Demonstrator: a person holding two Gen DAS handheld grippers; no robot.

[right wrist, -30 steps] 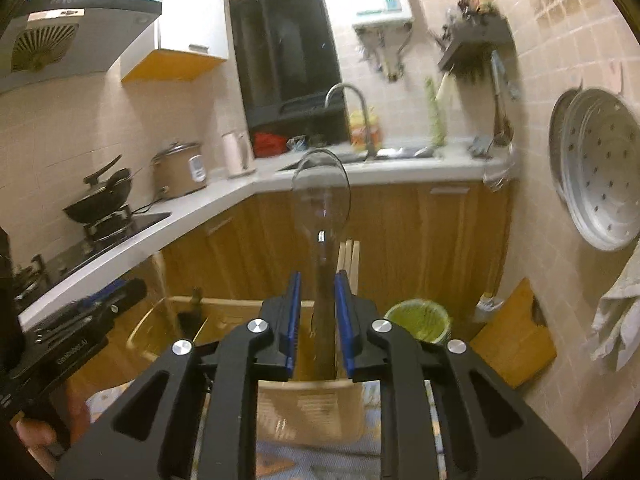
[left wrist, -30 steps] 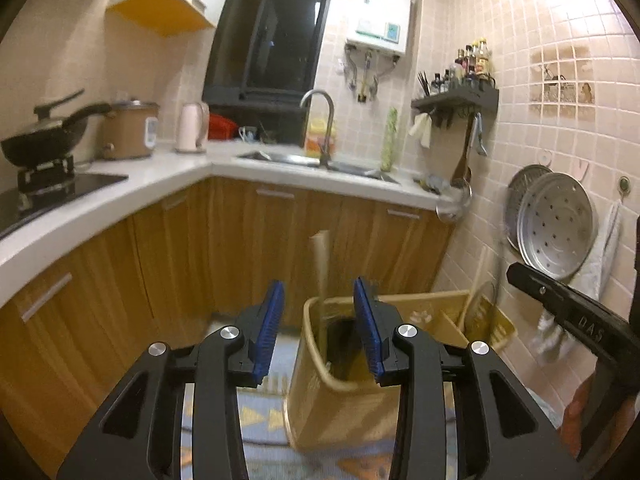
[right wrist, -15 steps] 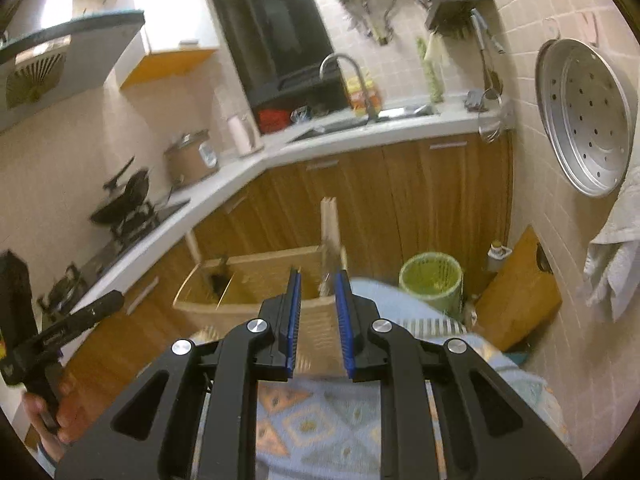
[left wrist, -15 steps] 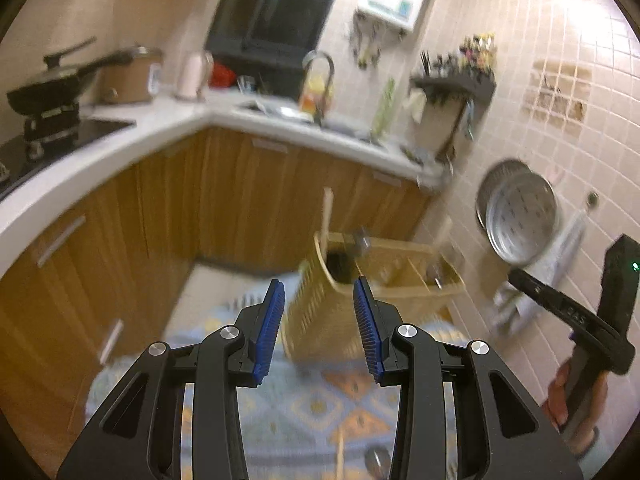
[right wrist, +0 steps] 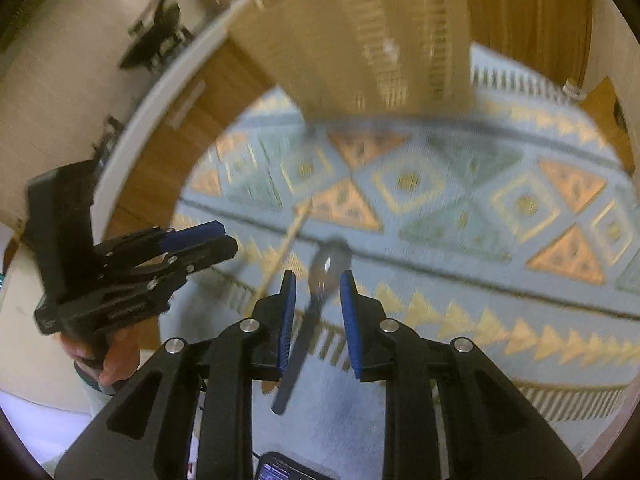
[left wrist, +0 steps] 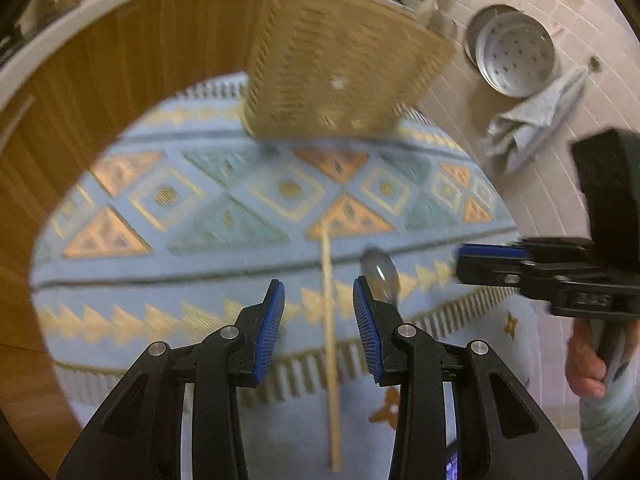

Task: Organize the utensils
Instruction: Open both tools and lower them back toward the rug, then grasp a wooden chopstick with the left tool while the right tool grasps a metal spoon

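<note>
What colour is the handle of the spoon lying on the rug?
Black, on the spoon; clearest in the right wrist view, lined up between the right gripper fingers.

patterned blue rug below wooden cabinets; perforated steamer tray, grey towel on tiled wall

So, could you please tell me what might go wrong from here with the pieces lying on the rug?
1. The chopstick and spoon lie close together, so the open left tool could nudge the spoon while closing on the chopstick.
2. The open right tool works right beside the left; they might collide.
3. Both views are motion-blurred, so either grasp may miss.
</note>
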